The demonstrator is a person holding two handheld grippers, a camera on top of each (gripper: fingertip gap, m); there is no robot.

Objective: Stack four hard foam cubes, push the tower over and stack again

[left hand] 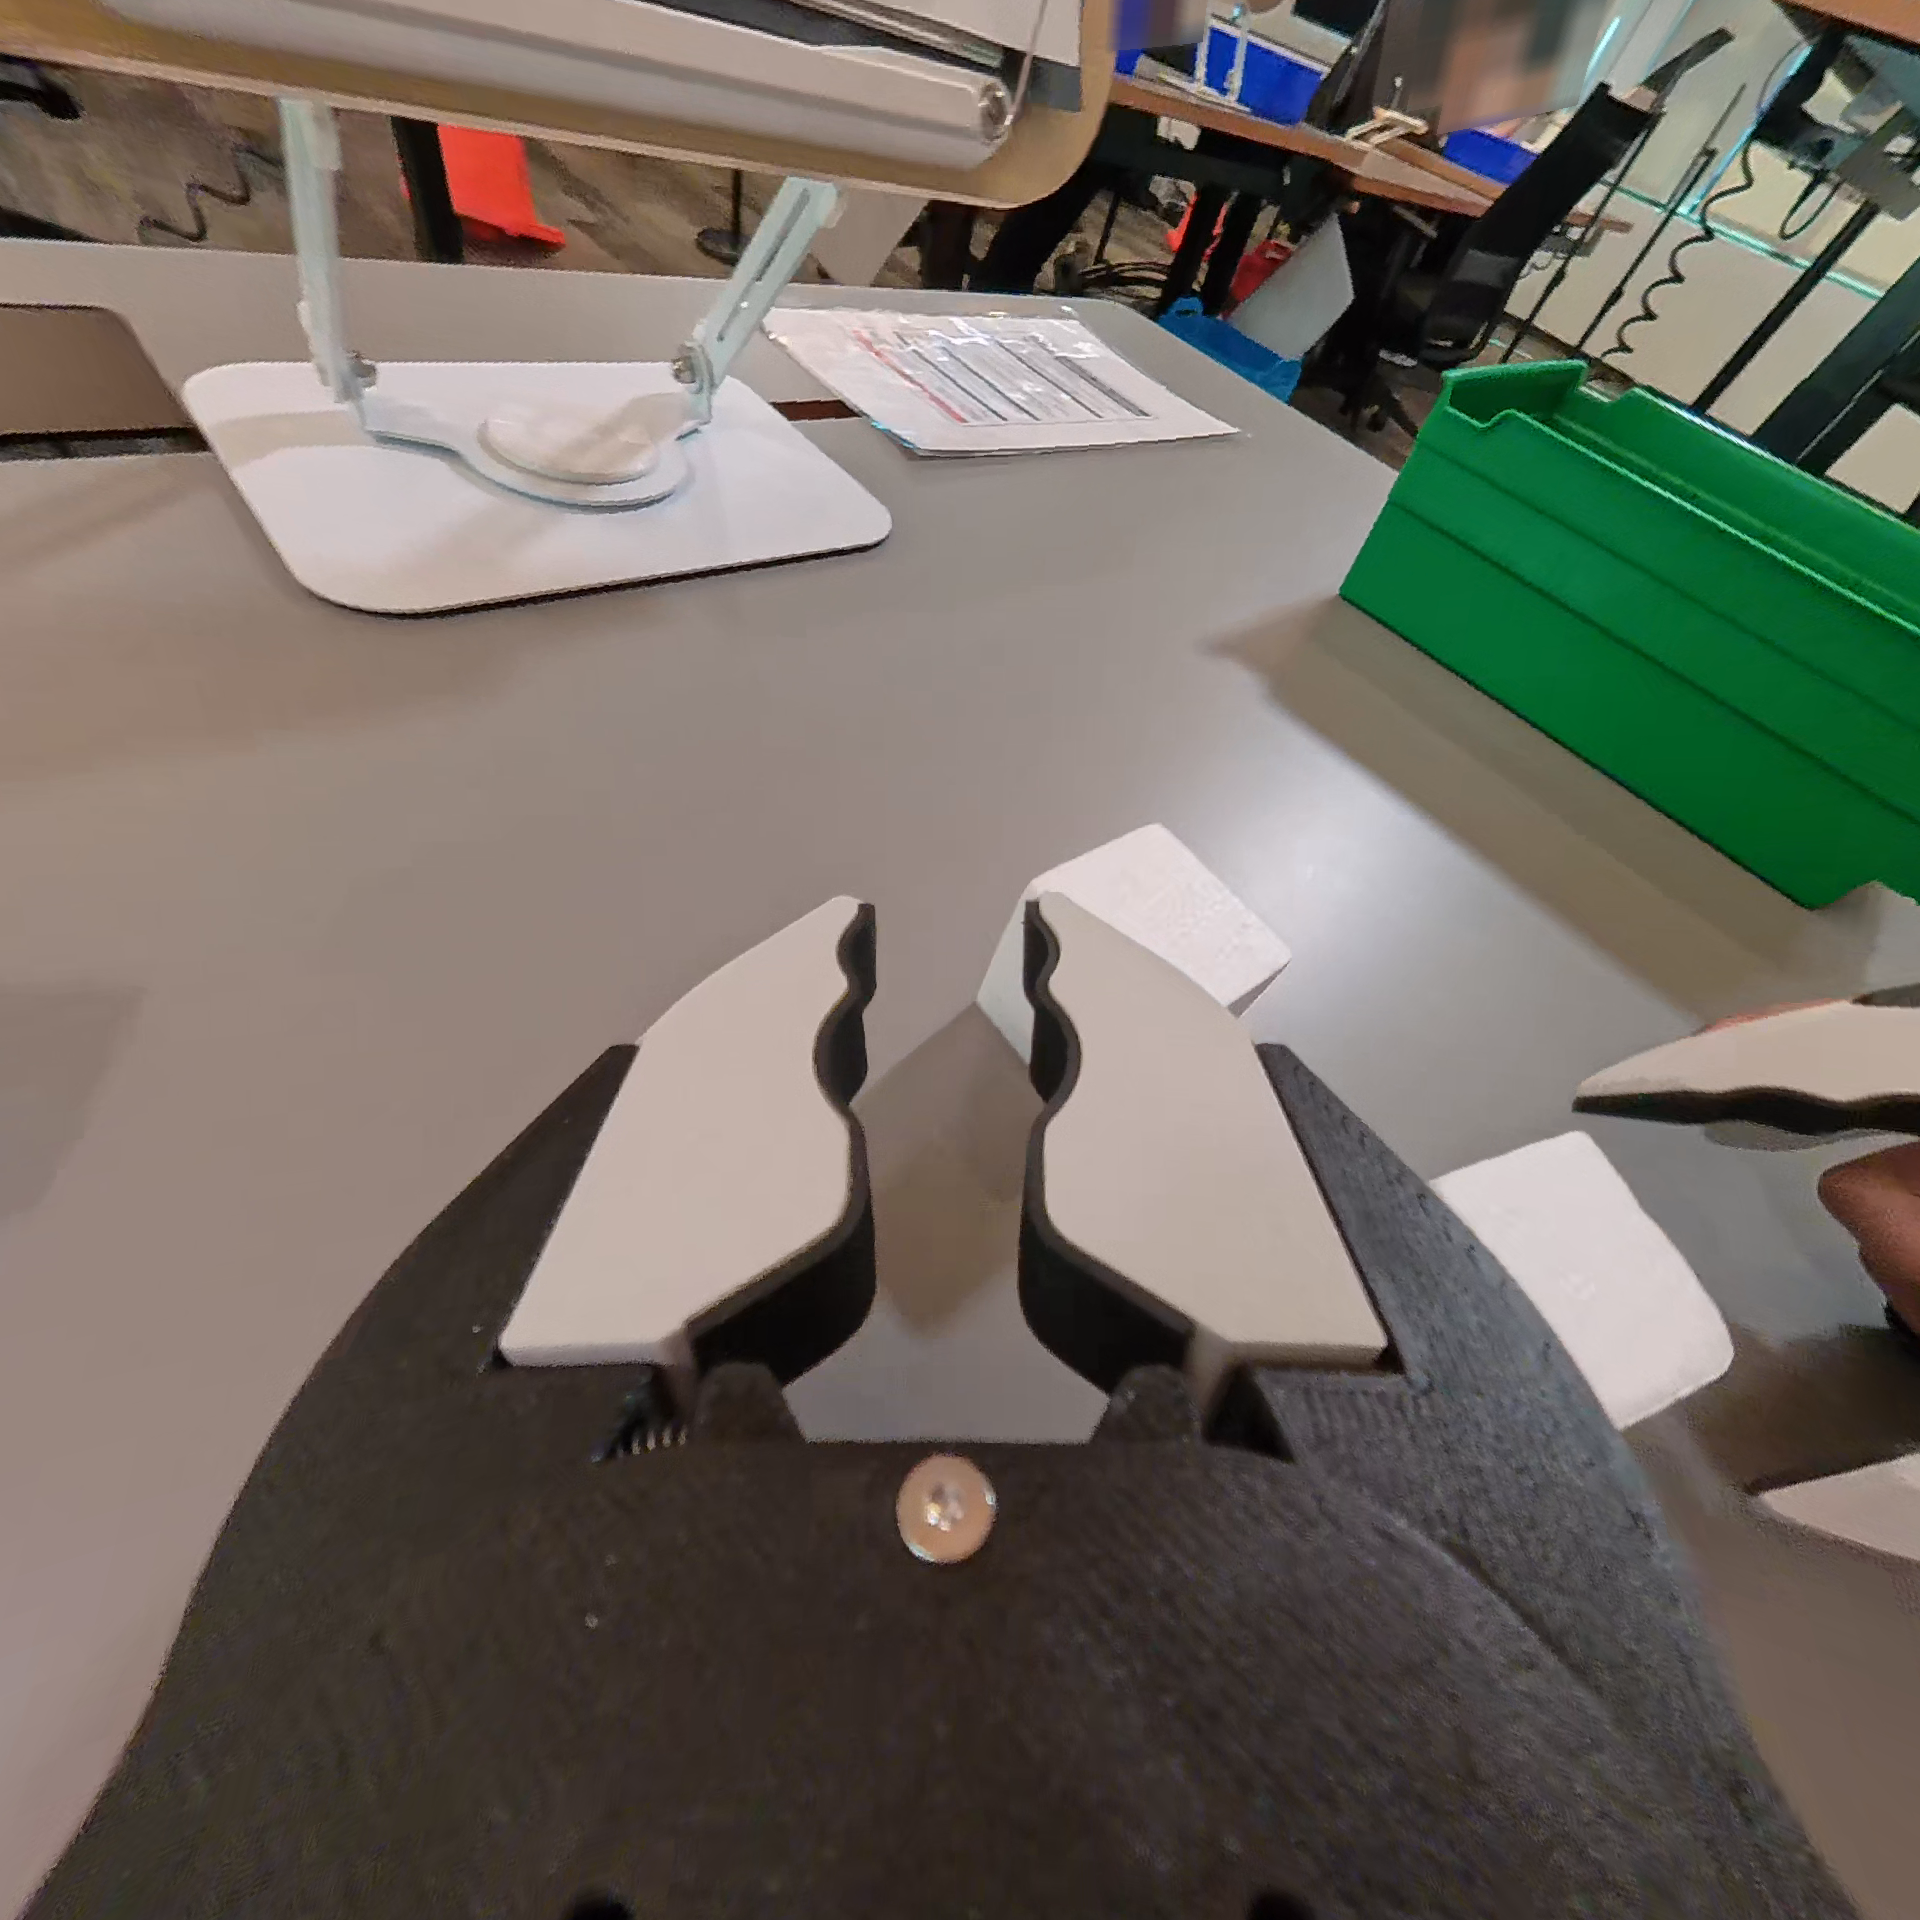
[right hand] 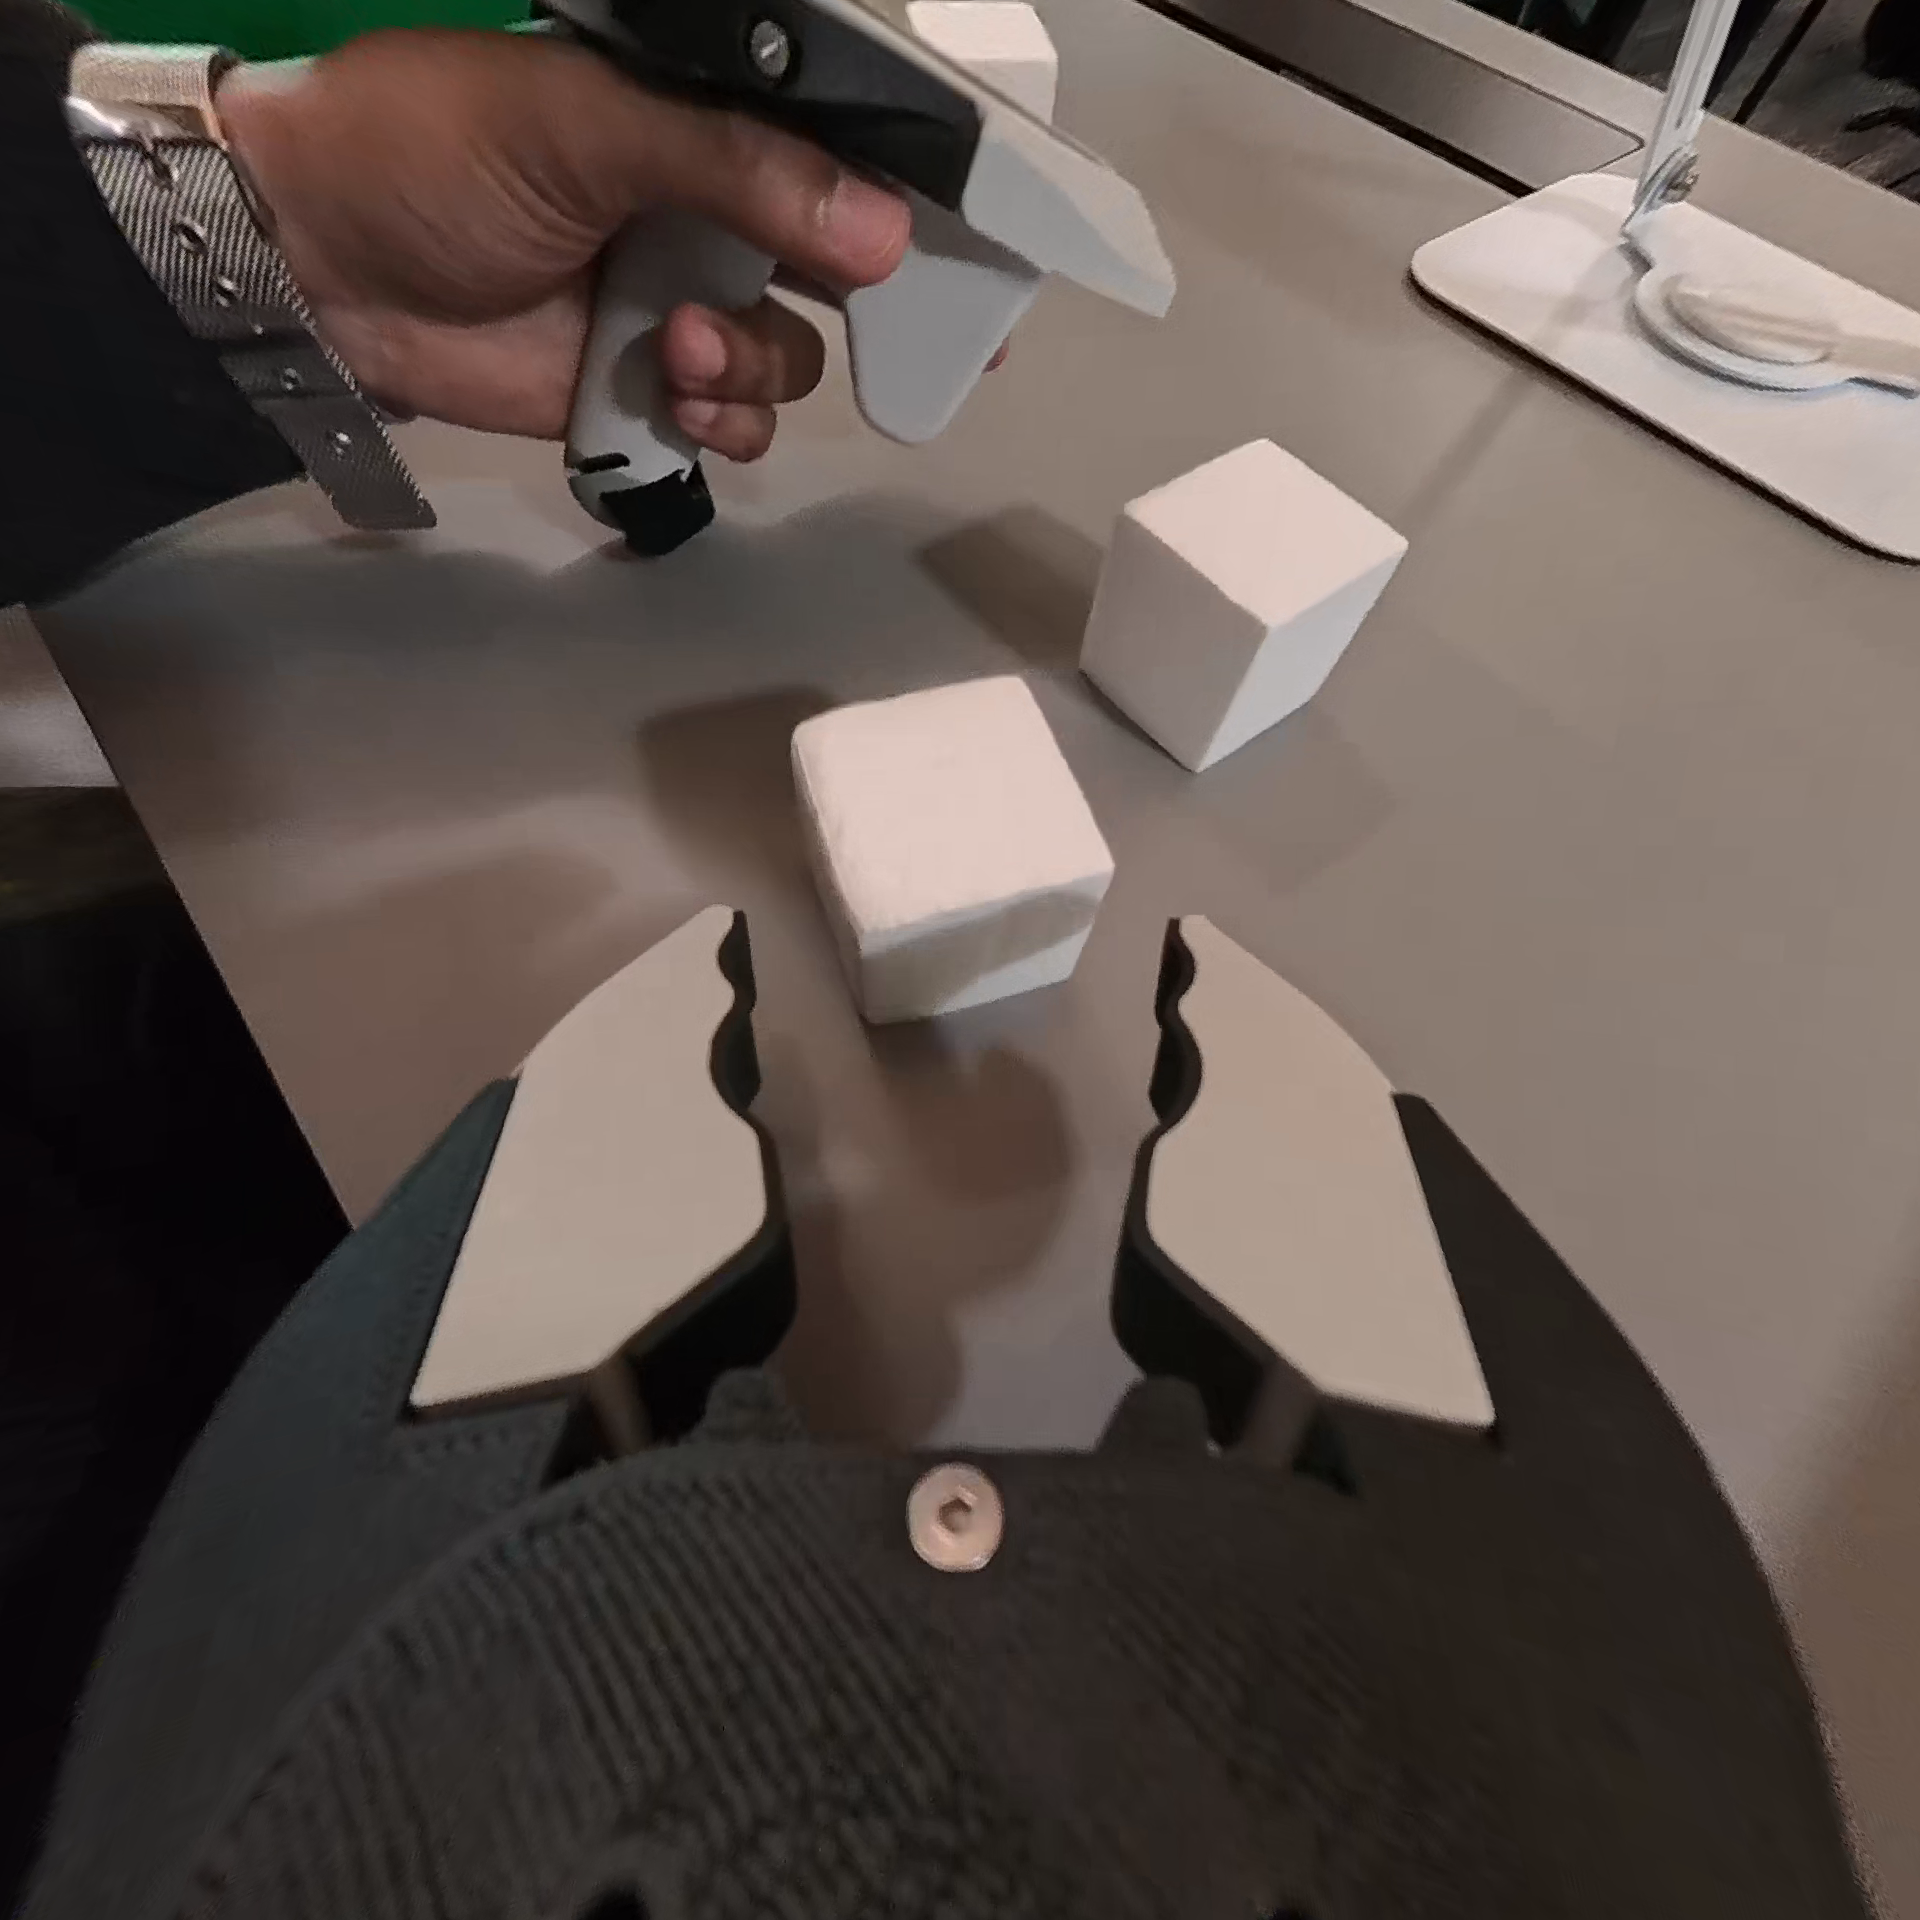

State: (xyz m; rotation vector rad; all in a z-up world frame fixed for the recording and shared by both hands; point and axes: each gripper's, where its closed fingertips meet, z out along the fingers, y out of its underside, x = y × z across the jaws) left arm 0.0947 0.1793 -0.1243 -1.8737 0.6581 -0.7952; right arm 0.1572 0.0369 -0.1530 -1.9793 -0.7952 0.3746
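Observation:
My left gripper (left hand: 951,914) is open with a narrow gap and holds nothing. It hovers above the grey table (left hand: 623,831). A white foam cube (left hand: 1174,914) sits on the table just past its right finger and is partly hidden by it. A second white cube (left hand: 1579,1268) lies to the right, near the right gripper's finger (left hand: 1766,1081). My right gripper (right hand: 956,927) is wide open and empty, low over the table. A white cube (right hand: 945,821) sits just ahead of its fingertips. Another cube (right hand: 1247,623) stands farther off, and a third (right hand: 987,42) at the top edge.
A person's hand (right hand: 468,229) holds the left gripper (right hand: 1143,281) above the table. A green plastic bin (left hand: 1662,644) stands at the right. A white monitor stand base (left hand: 520,488) and a laminated sheet (left hand: 997,384) lie at the back. The table edge (right hand: 208,935) runs along the left. Tip to tip, the grippers are about 15 cm apart. The white foam cube (left hand: 1174,914) lies around 6 cm away from my left fingertips. Look for it in the right wrist view (right hand: 1280,547) too.

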